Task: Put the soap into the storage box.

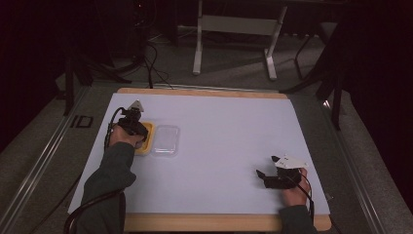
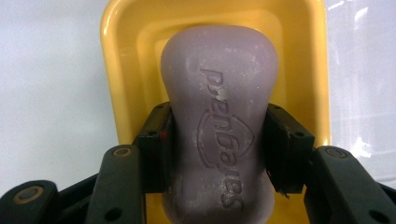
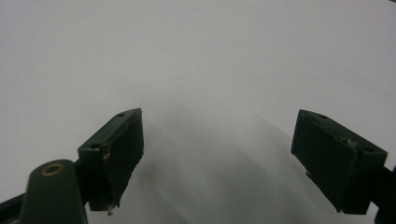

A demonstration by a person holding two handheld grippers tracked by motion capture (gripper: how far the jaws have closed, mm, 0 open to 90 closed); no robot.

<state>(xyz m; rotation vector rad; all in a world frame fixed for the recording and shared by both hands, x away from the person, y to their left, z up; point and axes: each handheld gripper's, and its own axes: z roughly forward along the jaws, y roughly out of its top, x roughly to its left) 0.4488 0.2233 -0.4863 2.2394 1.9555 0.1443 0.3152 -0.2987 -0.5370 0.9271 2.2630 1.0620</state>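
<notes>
A mauve bar of soap [image 2: 219, 126] with an embossed brand mark lies in a yellow soap dish [image 2: 126, 70]. My left gripper [image 2: 218, 149] is shut on the soap, one pad on each of its long sides. In the high view this gripper [image 1: 132, 123] is above the yellow dish [image 1: 146, 146] at the left of the white mat. My right gripper [image 1: 265, 171] rests low near the mat's front right corner, pointing left. Its jaws stand wide apart in the right gripper view [image 3: 219, 163], with nothing but white mat between them.
A clear plastic lid [image 1: 165, 140] lies flat just right of the yellow dish. The white mat [image 1: 219, 122] covers a wooden table. Beyond the table's far edge are a grey floor, cables and the legs of a white stand [image 1: 234, 44].
</notes>
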